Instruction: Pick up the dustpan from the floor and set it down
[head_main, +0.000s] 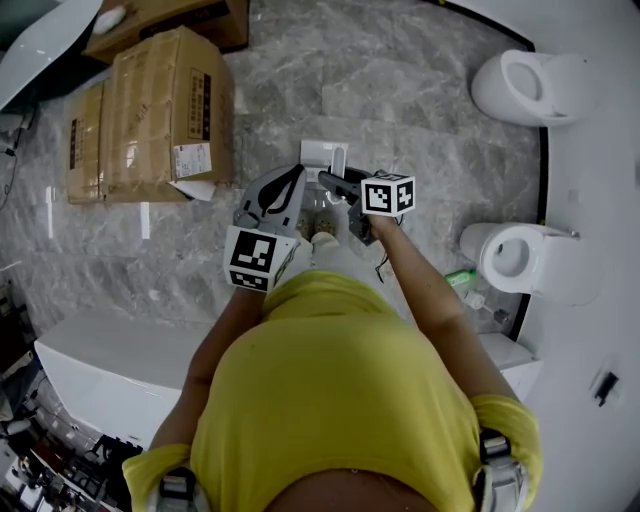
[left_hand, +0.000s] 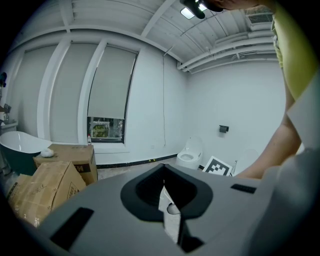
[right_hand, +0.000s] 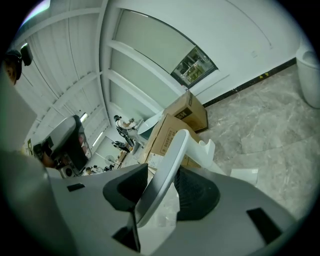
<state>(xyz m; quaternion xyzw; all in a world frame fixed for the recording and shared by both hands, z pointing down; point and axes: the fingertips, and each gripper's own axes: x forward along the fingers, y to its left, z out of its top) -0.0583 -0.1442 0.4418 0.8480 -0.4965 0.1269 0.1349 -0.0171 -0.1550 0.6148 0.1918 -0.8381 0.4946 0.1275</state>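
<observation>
The white dustpan (head_main: 322, 153) is over the grey marble floor just ahead of me. Its curved white handle (right_hand: 167, 170) runs between the jaws of my right gripper (right_hand: 159, 202), which is shut on it. In the head view the right gripper (head_main: 338, 183) reaches the handle from the right, below its marker cube. Whether the pan touches the floor I cannot tell. My left gripper (head_main: 284, 192) hangs just left of the dustpan, apart from it. In its own view the left gripper (left_hand: 170, 215) has its jaws together with nothing of the dustpan between them.
Several cardboard boxes (head_main: 150, 120) lie on the floor to the left. Two white toilets (head_main: 530, 85) (head_main: 520, 258) stand along the right wall, with small bottles (head_main: 465, 280) beside the nearer one. A white fixture (head_main: 100, 370) sits at lower left. A bathtub (left_hand: 20, 145) shows far left.
</observation>
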